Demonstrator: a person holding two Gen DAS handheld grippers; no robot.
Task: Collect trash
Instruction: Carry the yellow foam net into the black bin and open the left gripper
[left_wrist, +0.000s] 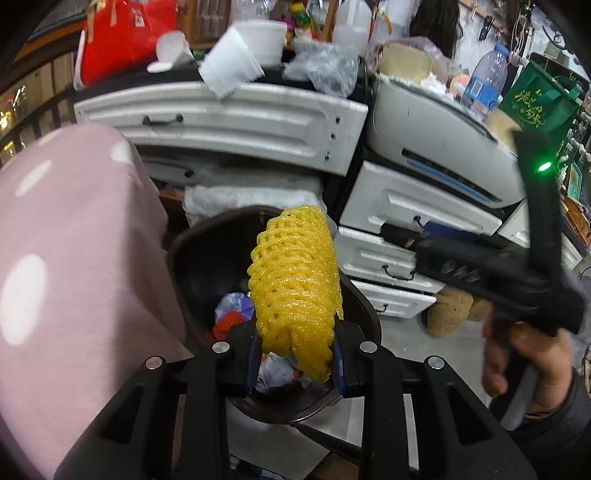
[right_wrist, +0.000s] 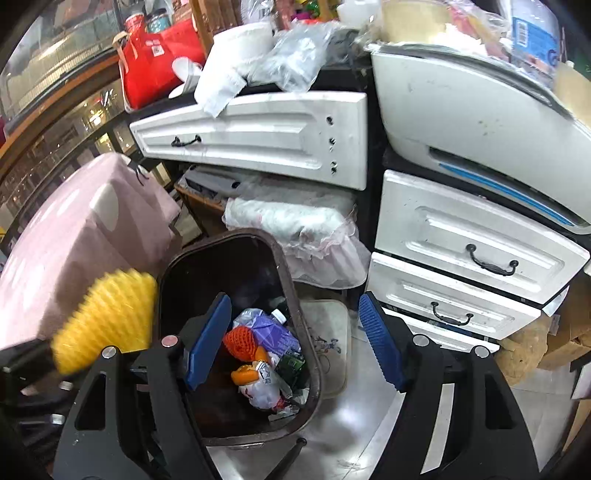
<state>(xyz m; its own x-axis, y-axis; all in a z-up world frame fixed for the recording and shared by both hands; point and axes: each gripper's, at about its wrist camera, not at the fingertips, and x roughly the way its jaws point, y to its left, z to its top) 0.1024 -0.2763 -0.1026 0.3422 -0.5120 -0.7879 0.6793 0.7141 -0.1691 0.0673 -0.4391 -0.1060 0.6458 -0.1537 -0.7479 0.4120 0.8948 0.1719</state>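
Observation:
My left gripper (left_wrist: 297, 358) is shut on a yellow foam fruit net (left_wrist: 295, 280) and holds it above the dark trash bin (left_wrist: 365, 314). The net also shows blurred at the left of the right wrist view (right_wrist: 107, 317). The bin (right_wrist: 291, 291) holds several pieces of trash: an orange net (right_wrist: 240, 341), a purple carton (right_wrist: 275, 334) and crumpled wrappers. My right gripper (right_wrist: 295, 343) is open and empty above the bin's right rim. In the left wrist view its body (left_wrist: 498, 273) shows at the right, held by a hand.
White drawer fronts (right_wrist: 476, 254) stand right of the bin, and a loose white panel (right_wrist: 258, 136) leans behind it. A pink cushioned seat (left_wrist: 74, 236) is at the left. A cluttered ledge above holds white cups (left_wrist: 236, 62), plastic bags and a water bottle (left_wrist: 487, 77).

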